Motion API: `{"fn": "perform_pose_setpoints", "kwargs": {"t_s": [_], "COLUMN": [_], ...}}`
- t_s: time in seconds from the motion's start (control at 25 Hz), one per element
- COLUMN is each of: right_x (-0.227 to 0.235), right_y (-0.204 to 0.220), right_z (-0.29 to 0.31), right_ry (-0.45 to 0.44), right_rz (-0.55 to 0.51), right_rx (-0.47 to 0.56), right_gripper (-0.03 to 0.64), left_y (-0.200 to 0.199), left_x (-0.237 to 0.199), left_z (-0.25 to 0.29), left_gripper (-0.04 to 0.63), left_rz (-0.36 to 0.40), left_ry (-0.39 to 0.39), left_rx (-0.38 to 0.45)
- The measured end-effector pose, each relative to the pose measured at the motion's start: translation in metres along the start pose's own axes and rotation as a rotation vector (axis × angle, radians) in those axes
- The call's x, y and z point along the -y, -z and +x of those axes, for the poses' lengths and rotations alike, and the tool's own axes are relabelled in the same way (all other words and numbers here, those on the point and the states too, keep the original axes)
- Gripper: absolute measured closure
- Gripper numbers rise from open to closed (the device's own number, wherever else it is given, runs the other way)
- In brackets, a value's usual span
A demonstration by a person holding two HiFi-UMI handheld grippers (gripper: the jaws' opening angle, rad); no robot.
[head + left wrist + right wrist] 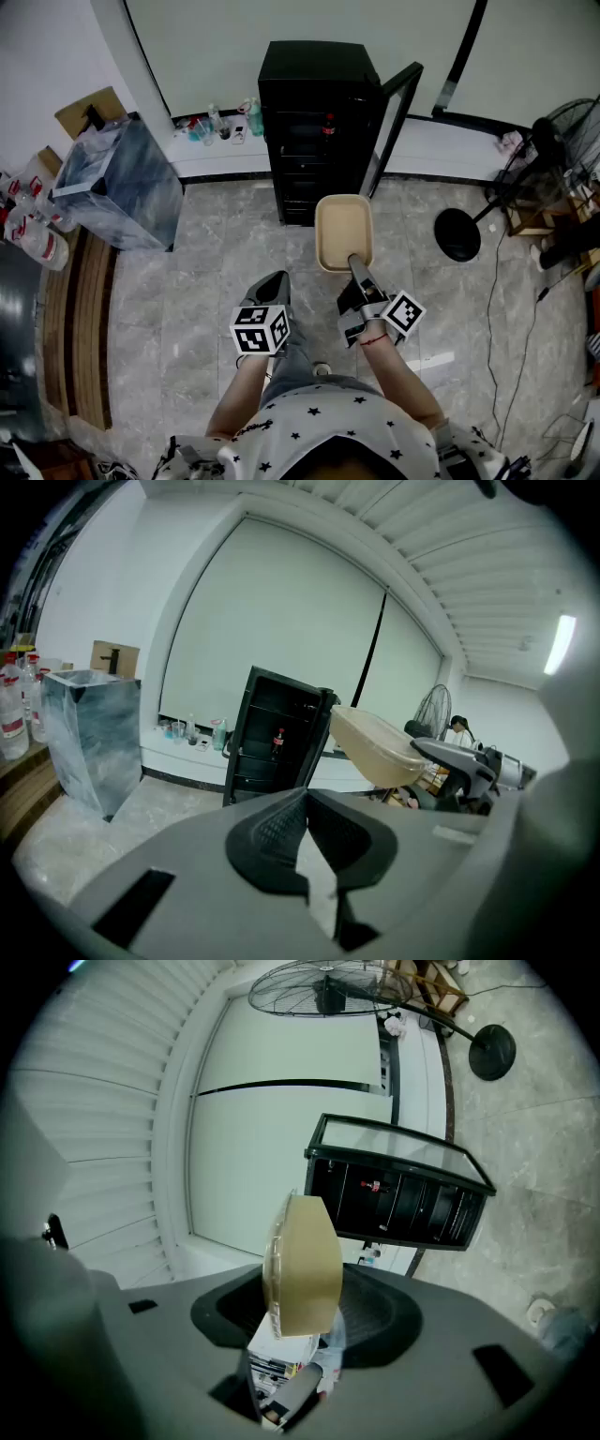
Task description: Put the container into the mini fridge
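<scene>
A beige lidded container (343,230) hangs over the floor in front of the black mini fridge (314,112). My right gripper (359,267) is shut on its near edge. In the right gripper view the container (302,1265) stands on edge between the jaws, and the fridge (394,1199) lies beyond it. The fridge door (394,122) is swung open to the right, and a cola bottle (328,125) stands on a shelf inside. My left gripper (275,286) is shut and empty, left of the container and lower. The left gripper view shows the container (375,747) right of the fridge (272,742).
A large translucent bin (122,183) stands at the left of the fridge. Bottles and cups (225,124) line the ledge behind it. A floor fan (553,150) with a round base (457,234) stands at the right, with a cable on the tiles. A wooden bench (75,319) runs along the left.
</scene>
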State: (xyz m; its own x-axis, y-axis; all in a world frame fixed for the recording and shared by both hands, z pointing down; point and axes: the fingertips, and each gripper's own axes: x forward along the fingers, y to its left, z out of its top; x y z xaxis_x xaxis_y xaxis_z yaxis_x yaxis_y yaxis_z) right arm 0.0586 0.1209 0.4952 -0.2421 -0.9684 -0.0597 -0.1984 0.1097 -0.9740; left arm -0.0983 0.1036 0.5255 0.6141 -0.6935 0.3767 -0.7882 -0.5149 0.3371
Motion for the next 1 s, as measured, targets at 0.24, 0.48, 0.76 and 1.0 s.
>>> {"fn": "perform_pose_setpoints", "kwargs": {"t_s": [0.24,0.48,0.76,1.0], "right_x": [-0.006,-0.011,-0.016,-0.011], "right_y": [0.022,0.03,0.026,0.015], "right_z": [-0.087,-0.118,-0.124,-0.122], "right_ry": [0.01,-0.007,-0.013,-0.009], "right_rz": [-0.009,-0.008,-0.035,-0.011], "right_rx": [-0.023,-0.034,-0.056,-0.039], "right_gripper": [0.405,0.405,0.405,0.403], "left_y": [0.043,0.053,0.049,0.054], "left_x": [0.047,0.064,0.075,0.081], "left_z": [-0.06,-0.079,-0.085,-0.081], "left_gripper": [0.583,0.583,0.583,0.583], "left_rz": [0.007,0.018,0.016,0.024], "left_ry": [0.001,-0.005,-0.011,-0.012], "left_rx": [0.004,0.016,0.04,0.024]}}
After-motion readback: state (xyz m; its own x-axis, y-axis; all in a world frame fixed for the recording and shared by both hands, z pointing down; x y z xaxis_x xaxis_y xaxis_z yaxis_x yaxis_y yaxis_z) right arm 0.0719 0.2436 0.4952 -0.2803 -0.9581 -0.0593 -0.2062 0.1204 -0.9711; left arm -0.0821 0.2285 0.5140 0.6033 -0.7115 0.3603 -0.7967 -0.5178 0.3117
